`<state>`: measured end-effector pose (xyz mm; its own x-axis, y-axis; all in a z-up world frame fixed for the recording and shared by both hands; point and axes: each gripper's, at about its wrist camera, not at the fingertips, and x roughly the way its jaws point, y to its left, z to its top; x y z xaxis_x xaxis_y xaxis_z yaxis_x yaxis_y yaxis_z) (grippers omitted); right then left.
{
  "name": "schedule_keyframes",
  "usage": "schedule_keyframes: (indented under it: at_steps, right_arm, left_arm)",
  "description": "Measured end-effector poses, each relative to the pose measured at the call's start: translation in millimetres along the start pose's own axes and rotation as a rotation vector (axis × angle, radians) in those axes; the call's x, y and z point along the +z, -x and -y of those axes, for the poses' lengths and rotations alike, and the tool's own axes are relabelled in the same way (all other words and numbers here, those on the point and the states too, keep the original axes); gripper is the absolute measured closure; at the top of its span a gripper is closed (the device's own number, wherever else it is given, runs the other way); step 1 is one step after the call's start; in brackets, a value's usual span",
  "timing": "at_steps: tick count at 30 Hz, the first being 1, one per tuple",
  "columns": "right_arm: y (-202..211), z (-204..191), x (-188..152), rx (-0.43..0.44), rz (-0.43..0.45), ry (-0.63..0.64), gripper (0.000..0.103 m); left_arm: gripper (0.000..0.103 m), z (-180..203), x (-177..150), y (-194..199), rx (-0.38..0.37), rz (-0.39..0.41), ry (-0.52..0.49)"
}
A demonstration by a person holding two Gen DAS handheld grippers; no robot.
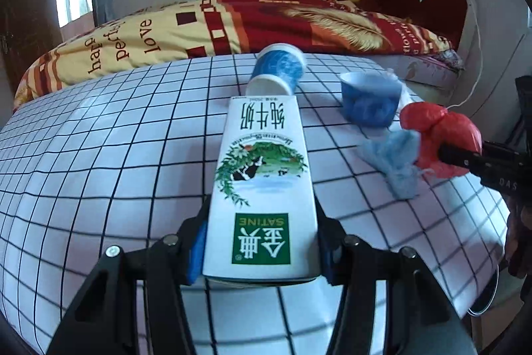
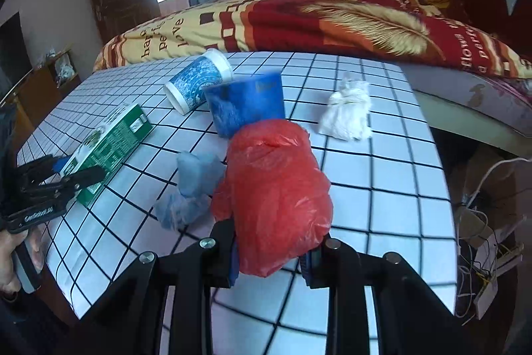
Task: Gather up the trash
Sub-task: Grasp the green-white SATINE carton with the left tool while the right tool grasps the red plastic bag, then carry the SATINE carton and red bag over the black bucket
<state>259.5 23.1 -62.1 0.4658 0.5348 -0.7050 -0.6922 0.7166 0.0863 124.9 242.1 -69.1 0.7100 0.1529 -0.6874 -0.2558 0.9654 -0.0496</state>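
My left gripper is shut on a white and green milk carton, which lies along the checked tablecloth; both pads press on its sides. The right wrist view shows the same carton in the left gripper at the left. My right gripper is shut on a crumpled red plastic bag. In the left wrist view the red bag and the right gripper sit at the right edge.
A patterned blue paper cup lies on its side beside a plain blue cup. A light blue wad and a white tissue wad lie nearby. A bed stands behind the table; cables hang at right.
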Motion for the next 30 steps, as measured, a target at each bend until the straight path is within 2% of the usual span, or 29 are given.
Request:
schedule_keyframes:
  at_steps: [8,15,30]
  right_arm:
    - [50,7,-20,-0.028,0.056,0.007,0.074]
    - [103,23,-52,-0.053,0.100,-0.021,0.074]
    - [153,73,-114,-0.118,0.123,-0.141,0.074]
  left_arm:
    - [0.049,33,-9,31,-0.026,0.054,-0.036]
    - [0.049,66,-19,51,-0.061,0.092,-0.076]
    - [0.049,138,-36,64,-0.162,0.098,-0.119]
